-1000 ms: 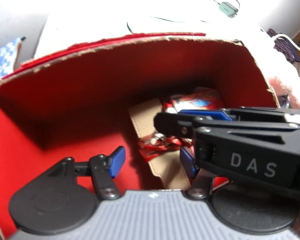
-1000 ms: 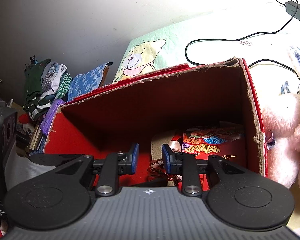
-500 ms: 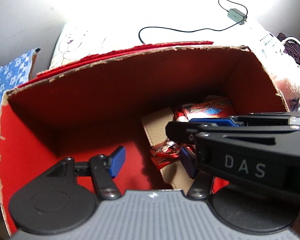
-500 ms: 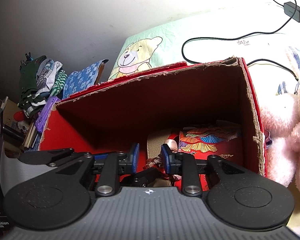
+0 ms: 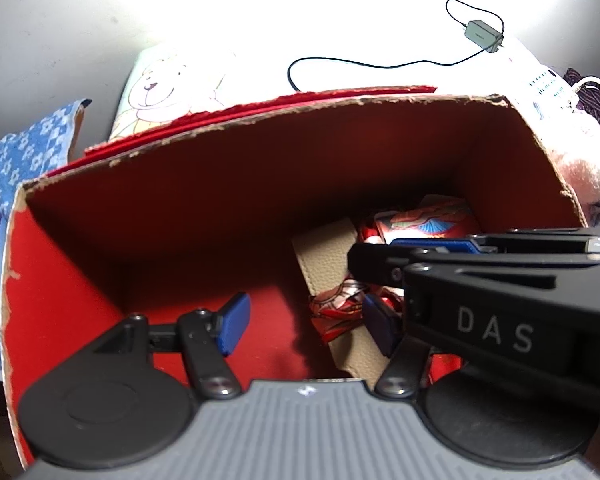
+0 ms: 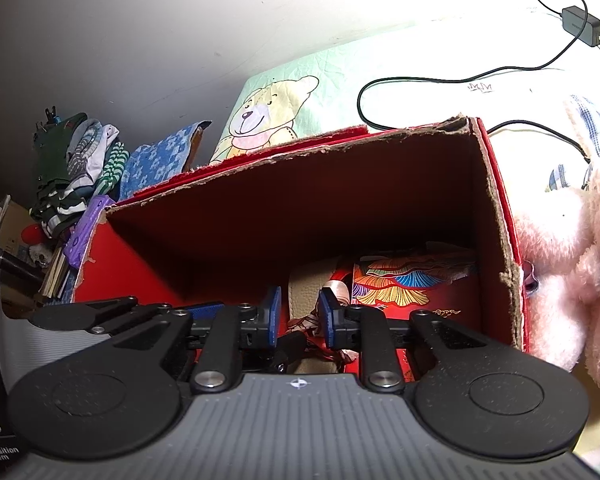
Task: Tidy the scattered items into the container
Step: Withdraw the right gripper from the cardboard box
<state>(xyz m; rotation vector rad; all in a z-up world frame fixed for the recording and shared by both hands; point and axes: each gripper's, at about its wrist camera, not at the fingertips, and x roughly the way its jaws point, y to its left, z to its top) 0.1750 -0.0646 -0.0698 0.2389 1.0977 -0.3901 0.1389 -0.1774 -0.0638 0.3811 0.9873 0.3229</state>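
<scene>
A red cardboard box [image 5: 260, 184] [image 6: 300, 208] stands open on the bed. At its right end lie a beige strap [image 5: 328, 256] [image 6: 304, 284], a red patterned scarf [image 5: 336, 312] [image 6: 304, 324] and a colourful printed pouch [image 5: 424, 220] [image 6: 404, 280]. My left gripper [image 5: 304, 326] is open over the box floor, with nothing between its blue pads. My right gripper [image 6: 300, 316] hangs just above the scarf, its pads a narrow gap apart and holding nothing. Its black frame [image 5: 500, 300] crosses the left wrist view from the right.
A pink plush toy [image 6: 572, 272] presses against the box's right wall. A charger [image 6: 580, 24] [image 5: 482, 34] with a black cable lies on the bear-print bedding [image 6: 268, 116] behind the box. Folded clothes [image 6: 76, 160] and a blue patterned cloth [image 6: 160, 156] sit to the left.
Both grippers have drawn back from the box, so more of its rim and the bedding behind shows. The items in the box have not moved.
</scene>
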